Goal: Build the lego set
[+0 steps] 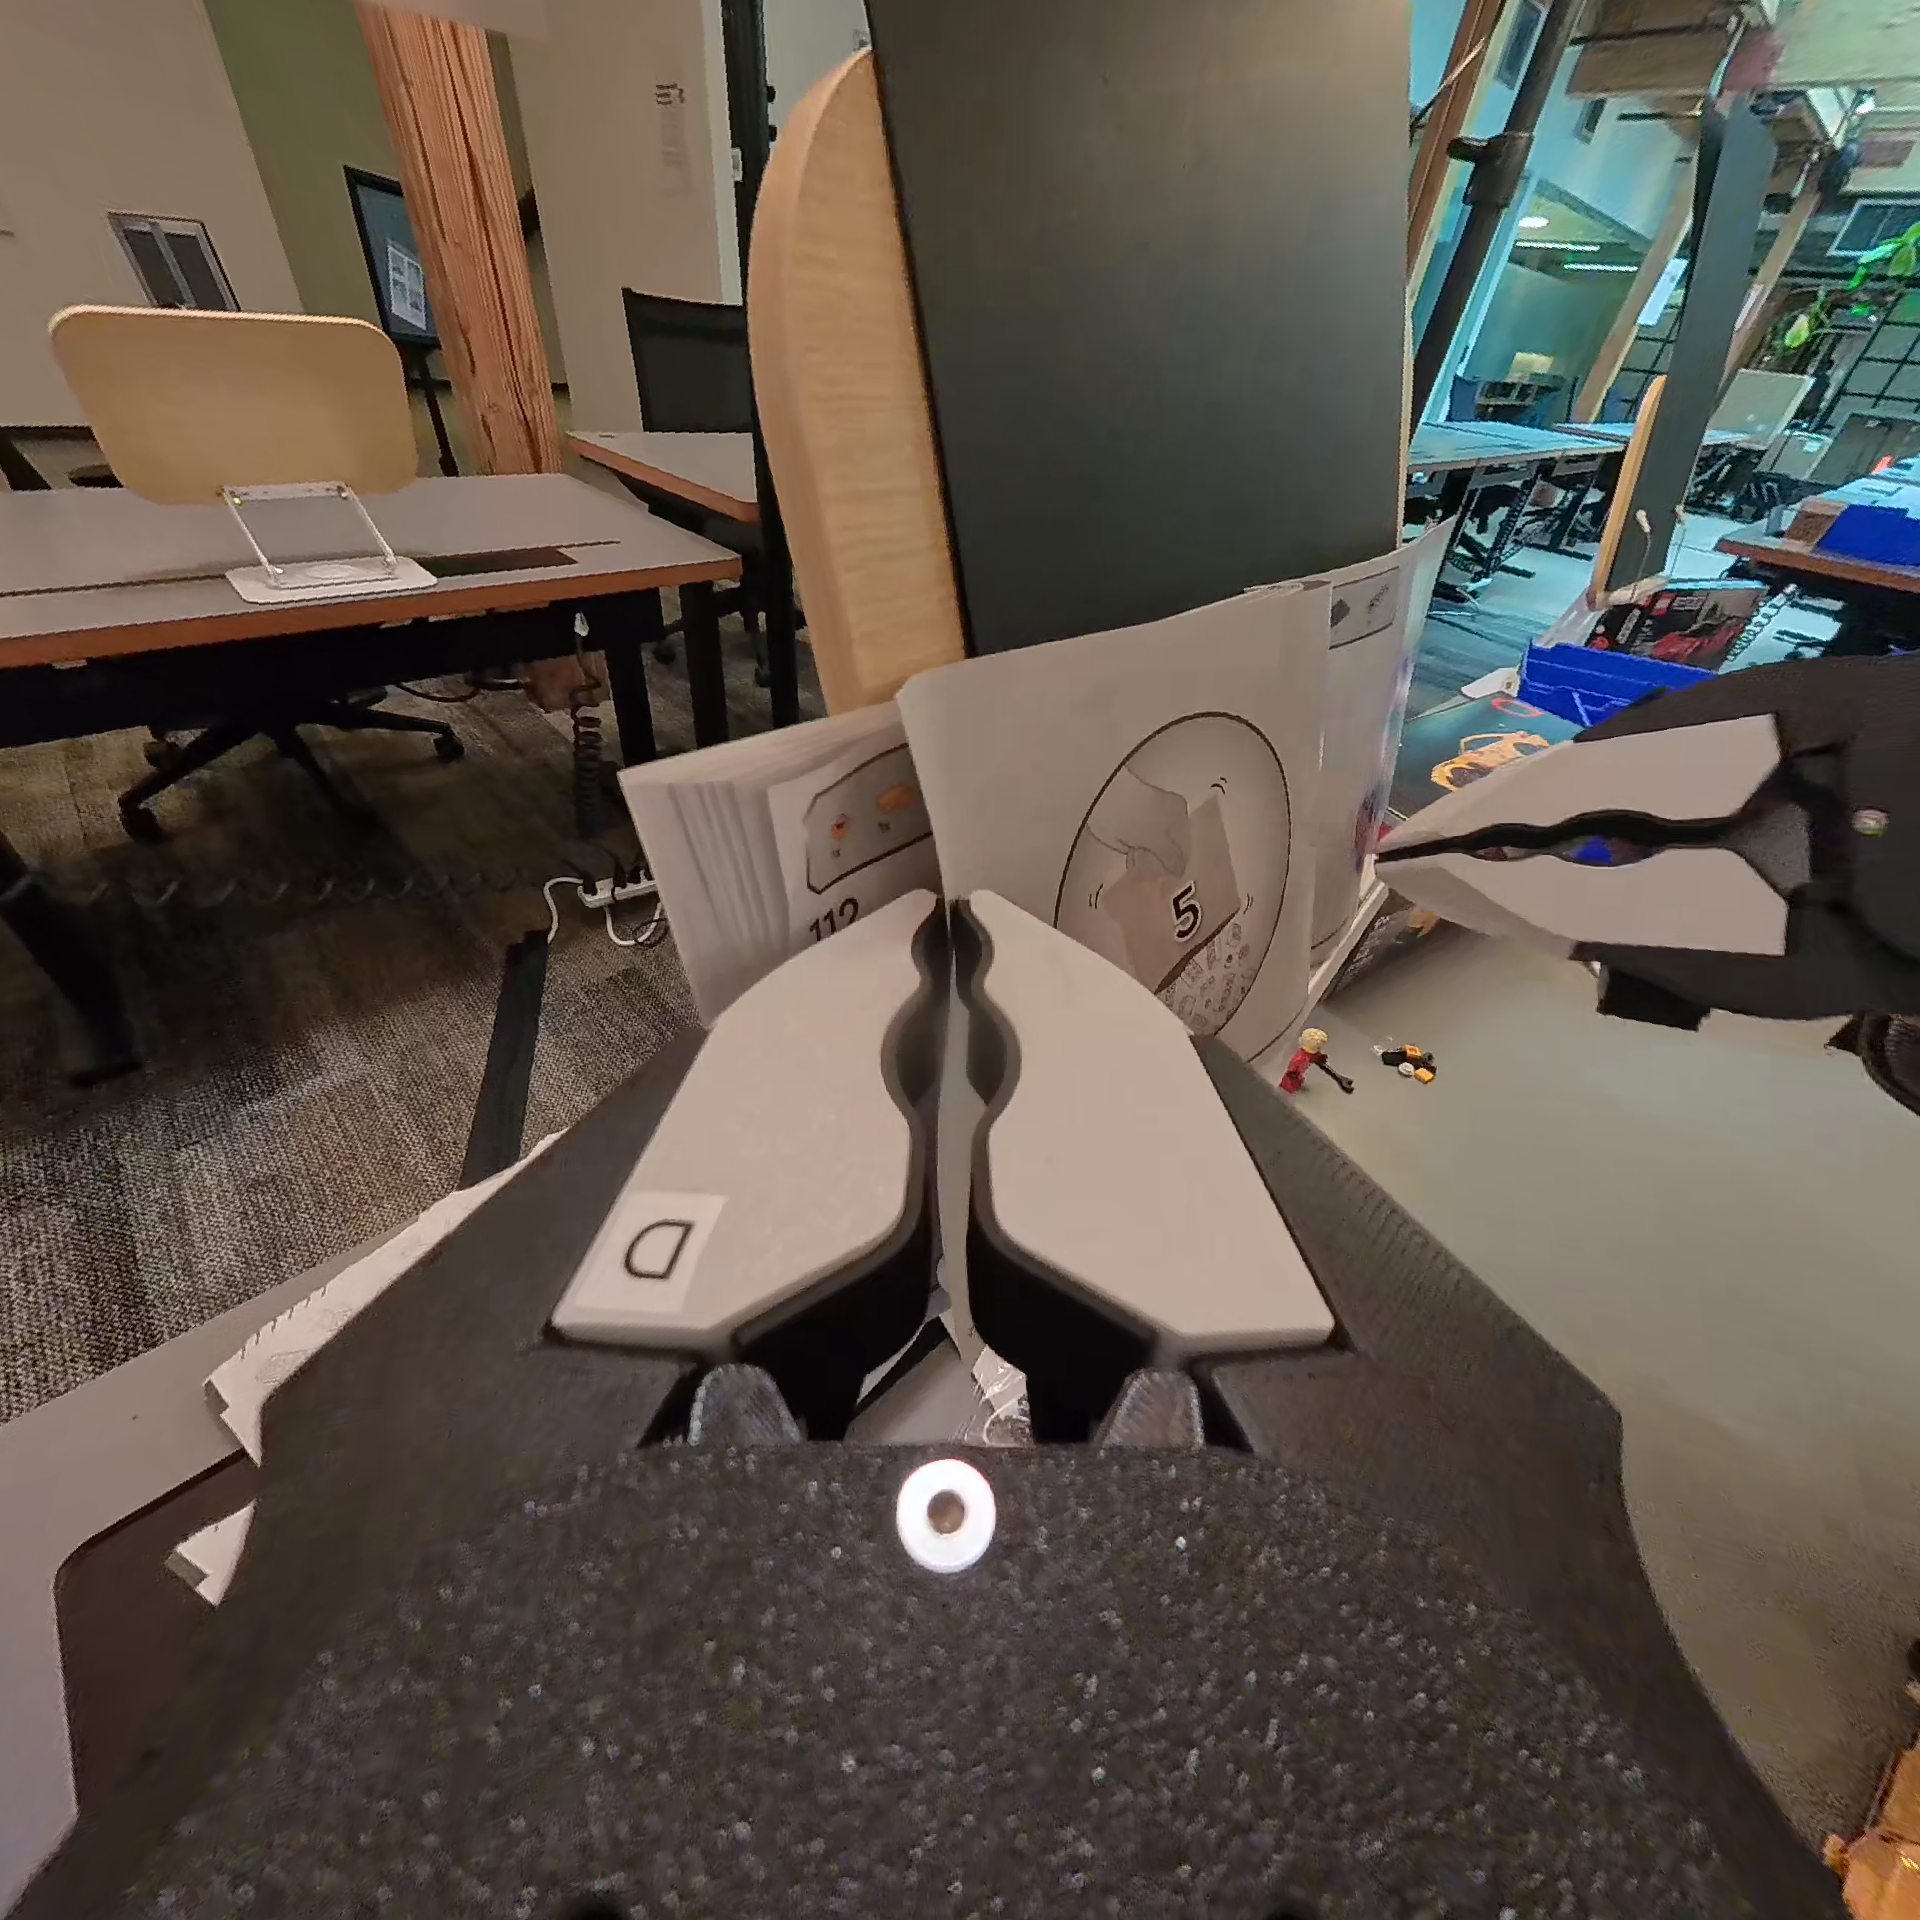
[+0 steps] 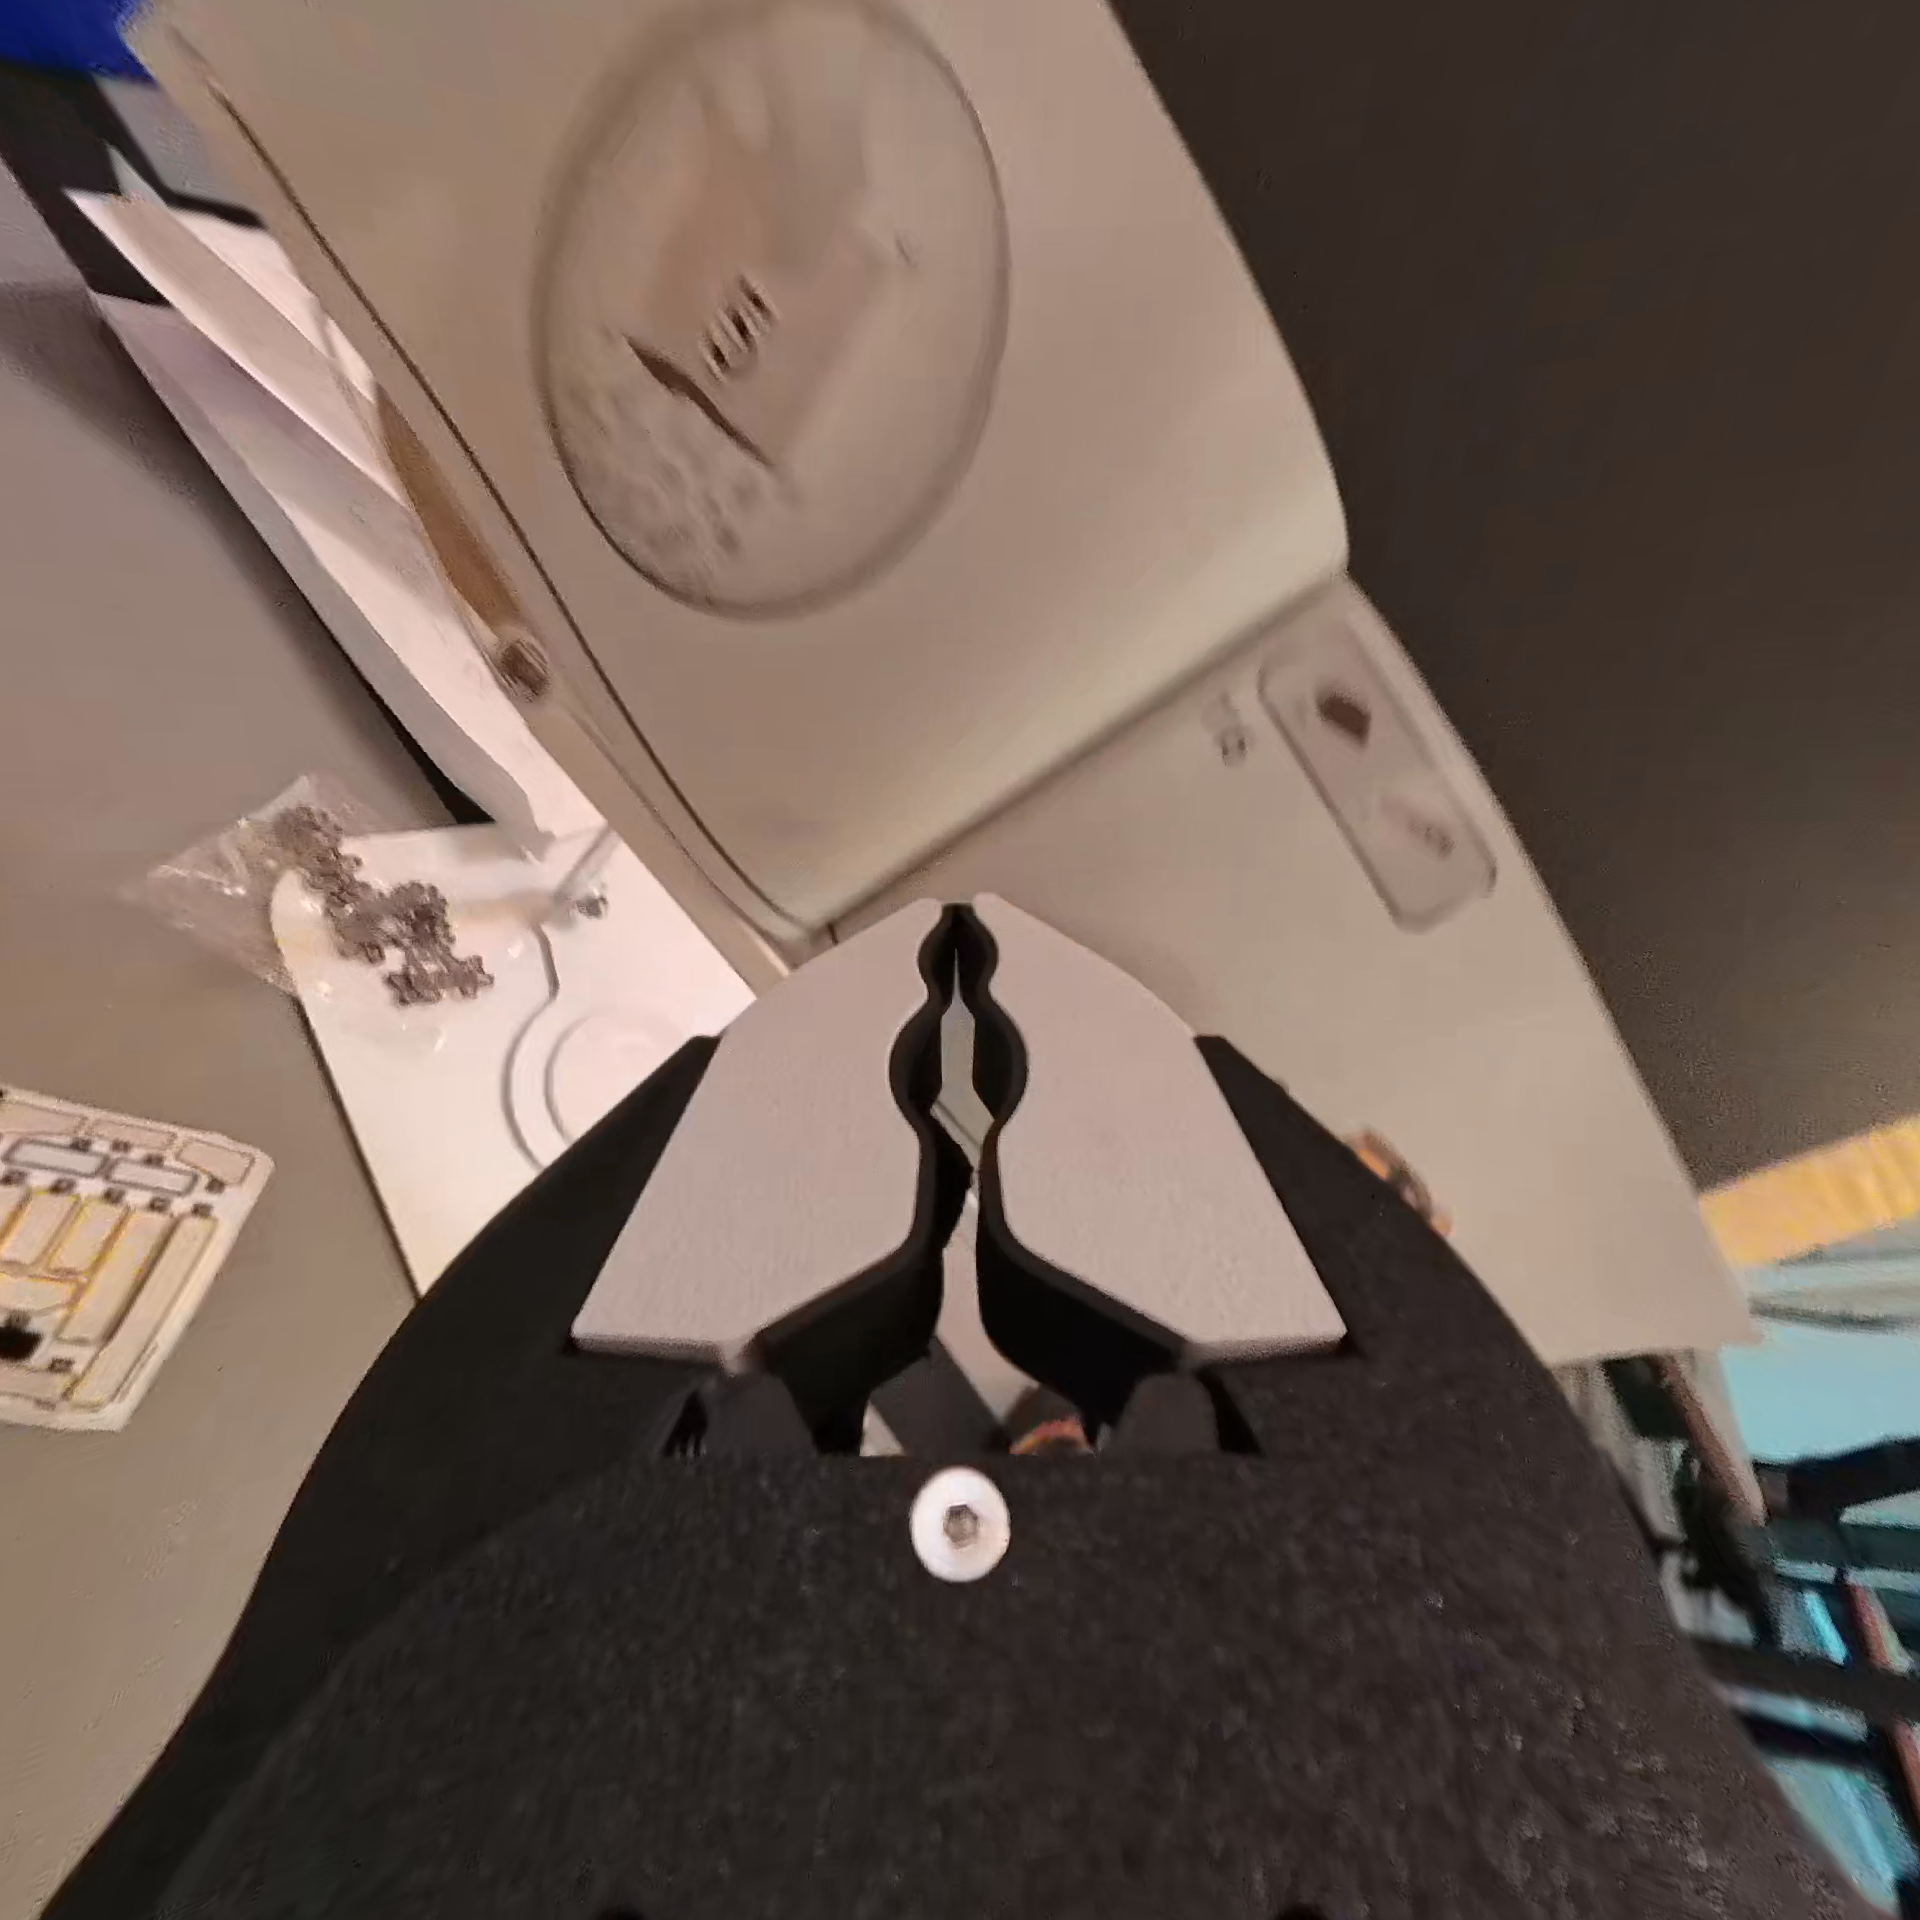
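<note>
The instruction booklet (image 1: 1132,831) stands open on the grey table (image 1: 1558,1299), leaning against a dark panel (image 1: 1143,312). My left gripper (image 1: 951,909) is shut on the left edge of its front page, which runs down between the fingers. My right gripper (image 1: 1382,852) comes in from the right, jaws shut, tips against the booklet's right page edges. In the blurred right wrist view the right gripper (image 2: 956,914) sits at the lower edge of the pages (image 2: 935,675); I cannot tell whether it pinches one. A red minifigure (image 1: 1311,1060) and small black-and-orange pieces (image 1: 1408,1062) lie on the table.
A clear bag of small grey pieces (image 2: 343,914) lies on a white stand base (image 2: 468,1091), with a sticker sheet (image 2: 104,1247) to its left. A blue bin (image 1: 1590,675) and a dark box (image 1: 1683,623) stand behind. The table edge and loose paper (image 1: 260,1382) are at the left. Left tips to right tips: about 15 centimetres.
</note>
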A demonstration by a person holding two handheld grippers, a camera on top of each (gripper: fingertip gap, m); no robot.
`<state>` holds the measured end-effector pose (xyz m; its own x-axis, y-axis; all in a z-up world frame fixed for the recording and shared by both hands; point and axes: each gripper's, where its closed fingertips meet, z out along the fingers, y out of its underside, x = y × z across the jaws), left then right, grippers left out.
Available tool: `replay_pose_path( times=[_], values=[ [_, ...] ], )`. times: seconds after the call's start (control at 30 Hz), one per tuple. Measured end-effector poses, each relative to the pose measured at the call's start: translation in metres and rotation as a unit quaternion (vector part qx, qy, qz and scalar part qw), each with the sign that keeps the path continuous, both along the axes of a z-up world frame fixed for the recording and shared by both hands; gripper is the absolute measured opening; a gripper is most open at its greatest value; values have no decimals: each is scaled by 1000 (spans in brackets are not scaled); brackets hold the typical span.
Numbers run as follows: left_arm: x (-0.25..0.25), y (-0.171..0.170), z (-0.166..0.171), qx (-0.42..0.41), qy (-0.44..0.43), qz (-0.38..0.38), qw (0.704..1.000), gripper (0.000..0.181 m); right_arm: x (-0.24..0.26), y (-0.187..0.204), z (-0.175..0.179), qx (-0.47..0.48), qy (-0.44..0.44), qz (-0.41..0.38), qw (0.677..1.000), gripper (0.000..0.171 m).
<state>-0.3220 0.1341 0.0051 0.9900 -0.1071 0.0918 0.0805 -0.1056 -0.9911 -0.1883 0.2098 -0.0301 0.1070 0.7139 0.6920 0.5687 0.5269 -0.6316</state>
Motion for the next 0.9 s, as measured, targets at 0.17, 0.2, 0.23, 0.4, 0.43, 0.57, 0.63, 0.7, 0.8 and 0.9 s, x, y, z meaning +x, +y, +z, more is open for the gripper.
replay_pose_path(
  times=[0.17,0.2,0.23,0.4,0.43,0.57,0.63,0.7,0.8,0.9],
  values=[
    [-4,-1,0,-7,0,18,1000,0,-33,3,0,21,20,14,999,0],
    [-8,-3,0,-14,-1,36,999,4,-35,4,0,17,31,14,999,0],
    [-11,-9,3,-15,-5,48,999,15,-36,5,1,22,33,10,999,0],
    [-14,-51,2,5,-94,90,991,15,-35,4,0,39,32,-1,999,0],
    [-3,-54,-10,-10,-126,68,990,16,-35,3,0,33,35,-5,999,0],
    [50,-44,-61,-75,-223,-30,971,19,-36,4,0,2,54,-26,998,0],
    [70,-27,-76,-89,-270,-57,957,27,-36,4,0,-17,70,-35,997,0],
    [70,-7,-81,-74,-322,-46,943,37,-37,5,0,-27,84,-39,995,0],
    [55,8,-79,-13,-406,-18,914,19,-36,6,-1,-23,93,-49,994,0],
    [51,8,-83,26,-438,-15,898,2,-37,6,-2,-15,98,-53,994,0]
  ],
)
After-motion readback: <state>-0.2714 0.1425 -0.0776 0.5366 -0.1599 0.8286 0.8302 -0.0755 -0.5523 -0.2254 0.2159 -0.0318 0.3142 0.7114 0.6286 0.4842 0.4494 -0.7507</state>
